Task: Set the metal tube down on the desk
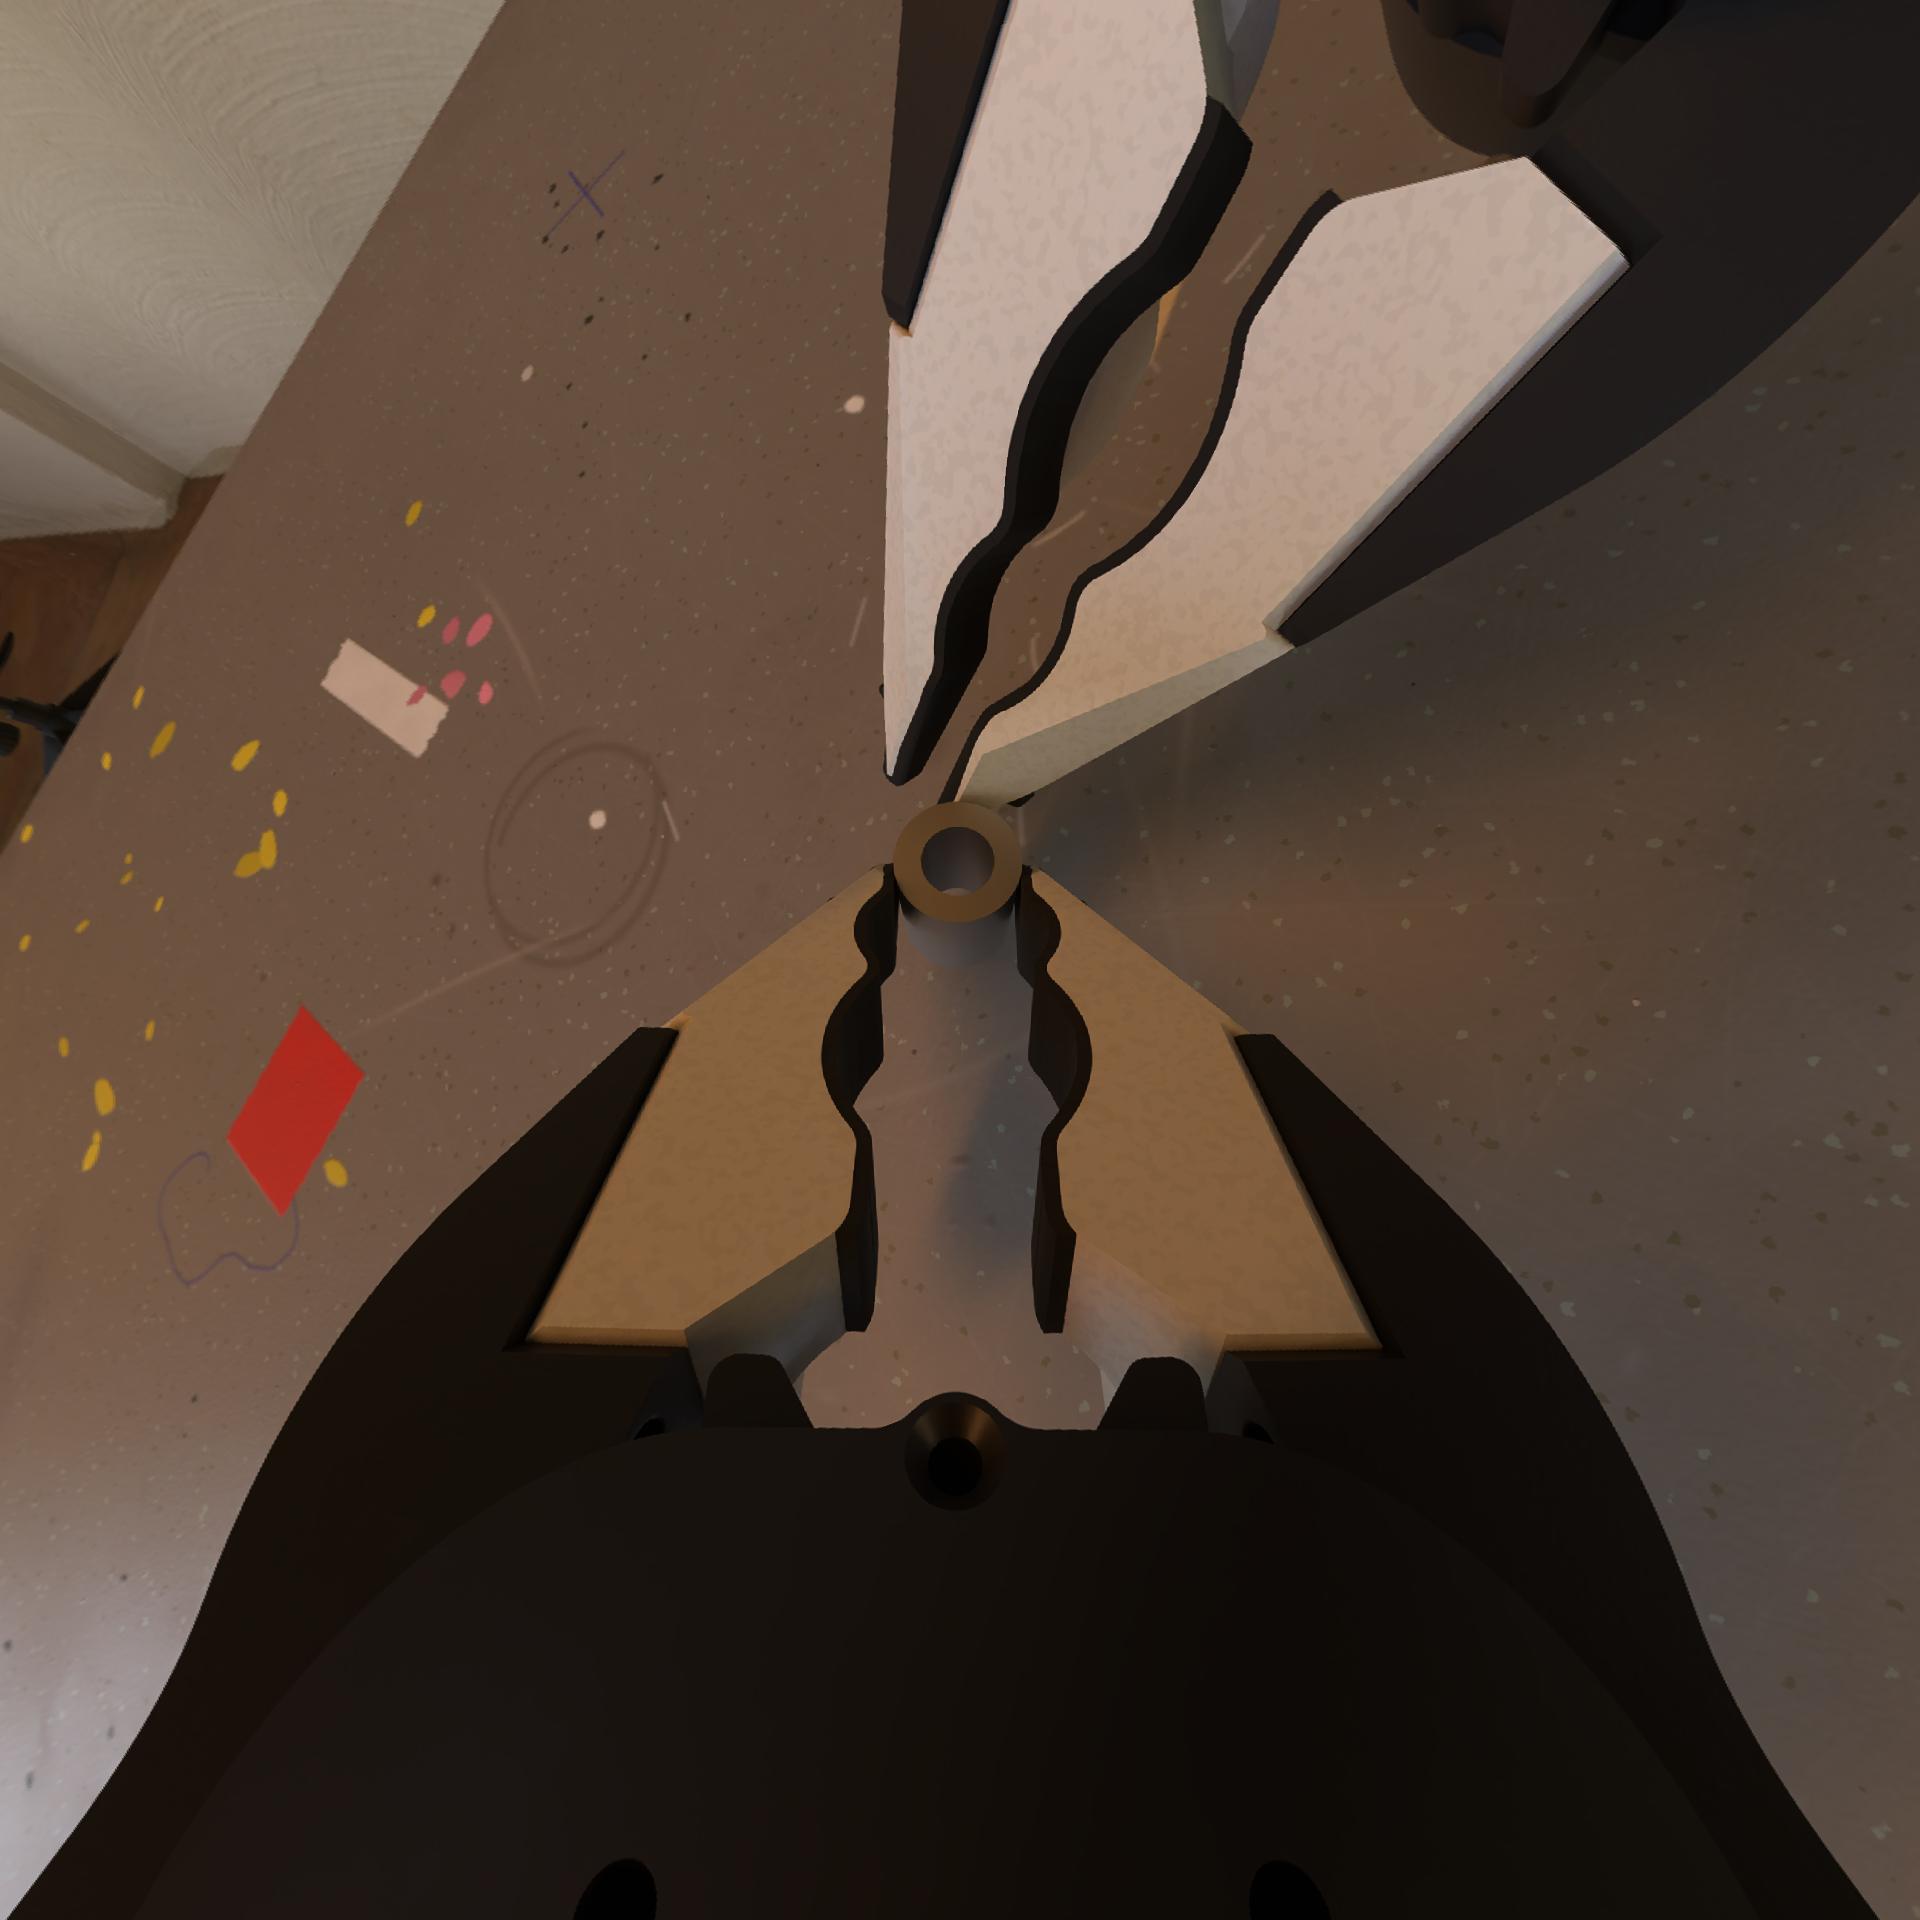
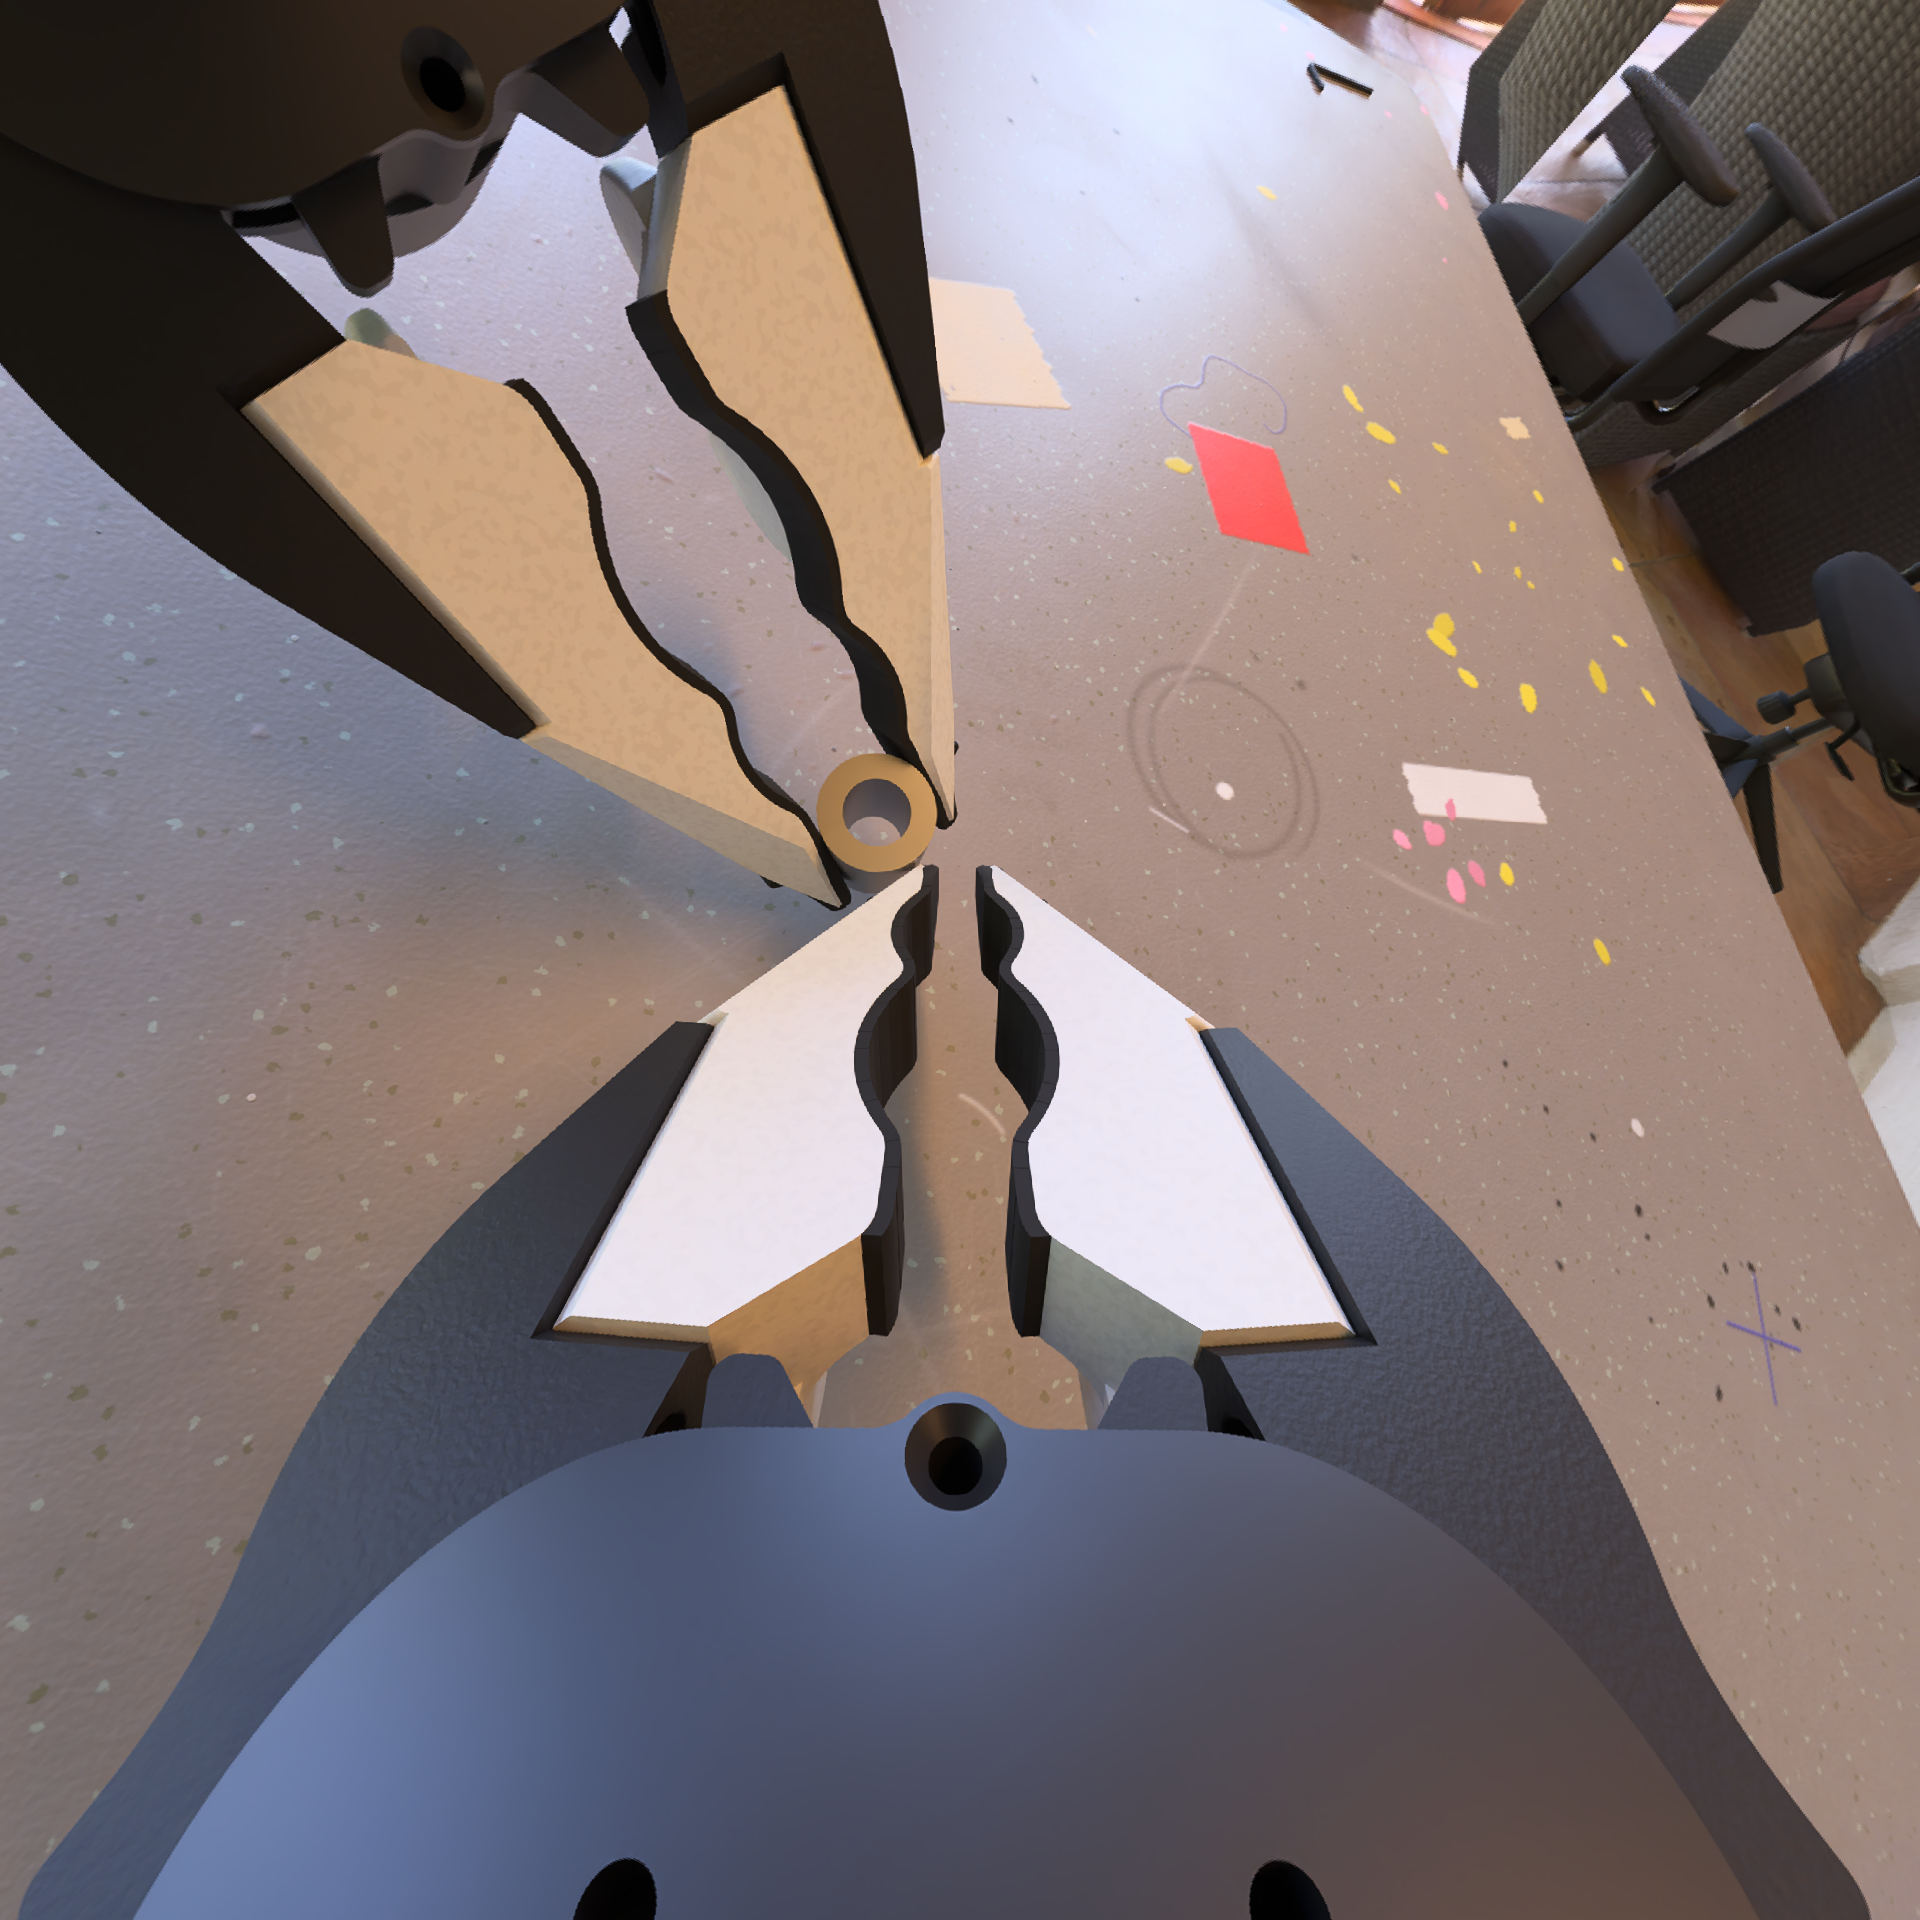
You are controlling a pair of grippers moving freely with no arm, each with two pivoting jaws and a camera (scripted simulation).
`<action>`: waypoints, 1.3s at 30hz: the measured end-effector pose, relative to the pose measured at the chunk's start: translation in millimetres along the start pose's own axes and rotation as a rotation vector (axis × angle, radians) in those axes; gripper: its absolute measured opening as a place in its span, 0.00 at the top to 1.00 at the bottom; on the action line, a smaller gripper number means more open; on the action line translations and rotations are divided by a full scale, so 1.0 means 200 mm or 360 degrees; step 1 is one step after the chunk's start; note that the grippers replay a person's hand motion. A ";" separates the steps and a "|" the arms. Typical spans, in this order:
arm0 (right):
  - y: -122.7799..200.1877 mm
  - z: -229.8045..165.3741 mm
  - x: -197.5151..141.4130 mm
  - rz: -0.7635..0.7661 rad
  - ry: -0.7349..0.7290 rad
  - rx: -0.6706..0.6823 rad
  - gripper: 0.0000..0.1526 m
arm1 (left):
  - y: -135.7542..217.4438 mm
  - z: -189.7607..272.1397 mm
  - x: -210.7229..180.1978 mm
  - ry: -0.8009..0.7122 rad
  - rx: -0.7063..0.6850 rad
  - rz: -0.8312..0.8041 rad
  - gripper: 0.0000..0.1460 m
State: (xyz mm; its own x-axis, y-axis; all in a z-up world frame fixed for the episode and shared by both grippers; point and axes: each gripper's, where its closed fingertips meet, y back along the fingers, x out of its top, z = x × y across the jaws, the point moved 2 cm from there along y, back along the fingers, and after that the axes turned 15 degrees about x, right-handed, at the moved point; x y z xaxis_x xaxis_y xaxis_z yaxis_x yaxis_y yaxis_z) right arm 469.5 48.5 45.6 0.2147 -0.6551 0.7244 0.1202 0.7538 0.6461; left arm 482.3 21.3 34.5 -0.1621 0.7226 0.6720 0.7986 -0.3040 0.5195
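Observation:
The metal tube (image 1: 954,860) is short with a brass-coloured ring end, seen end-on and upright over the brown speckled desk (image 1: 1455,935). My left gripper (image 1: 956,885) is shut on the tube at its fingertips. I cannot tell whether the tube touches the desk. In the right wrist view the tube (image 2: 873,811) sits between the left gripper's (image 2: 885,847) tan fingers. My right gripper (image 2: 956,878) is empty, its jaws nearly together, just beside the tube. It comes in from the top of the left wrist view (image 1: 932,779).
Flat marks lie on the desk (image 2: 416,1039): a red patch (image 2: 1247,488), a white tape strip (image 2: 1473,795), yellow and pink flecks. Dark office chairs (image 2: 1621,281) stand past the desk's edge. A pale wall (image 1: 156,208) lies beyond the other edge.

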 end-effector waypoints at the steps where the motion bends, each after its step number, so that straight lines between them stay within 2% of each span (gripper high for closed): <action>1: 0.00 0.00 0.00 -0.0006 -0.0003 0.0008 0.95 | 0.00 0.00 0.00 0.0016 -0.0011 -0.0002 0.85; 10: 0.00 0.03 -0.02 0.0179 -0.0442 0.0156 0.95 | -0.01 -0.02 0.00 0.0221 -0.0130 -0.0022 0.85; 14: -0.01 0.04 -0.03 0.0207 -0.0538 0.0180 0.95 | -0.02 -0.02 0.00 0.0225 -0.0124 -0.0040 0.85; 26: -0.02 0.01 -0.01 0.0059 -0.0161 -0.0002 0.95 | -0.02 -0.02 -0.01 0.0197 -0.0116 -0.0047 0.85; 29: -0.02 0.01 -0.01 0.0068 -0.0111 0.0014 0.96 | -0.01 -0.01 -0.01 0.0182 -0.0121 -0.0044 0.85; 32: -0.02 0.01 -0.02 0.0105 -0.0147 0.0075 0.95 | -0.01 -0.01 -0.01 0.0181 -0.0141 -0.0037 0.85; 35: -0.02 0.01 -0.03 0.0155 -0.0278 0.0160 0.95 | -0.01 -0.01 -0.01 0.0173 -0.0148 -0.0029 0.85; 39: -0.02 0.01 -0.04 0.0146 -0.0322 0.0176 0.94 | -0.02 0.00 -0.02 0.0052 -0.0066 -0.0023 0.85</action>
State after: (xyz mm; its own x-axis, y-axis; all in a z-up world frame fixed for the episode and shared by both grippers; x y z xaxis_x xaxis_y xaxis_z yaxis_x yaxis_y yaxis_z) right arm 465.6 50.2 37.2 0.0200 -0.5896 0.8074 0.0001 0.8076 0.5897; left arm 479.8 20.6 29.5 -0.1930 0.7067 0.6807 0.7715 -0.3193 0.5503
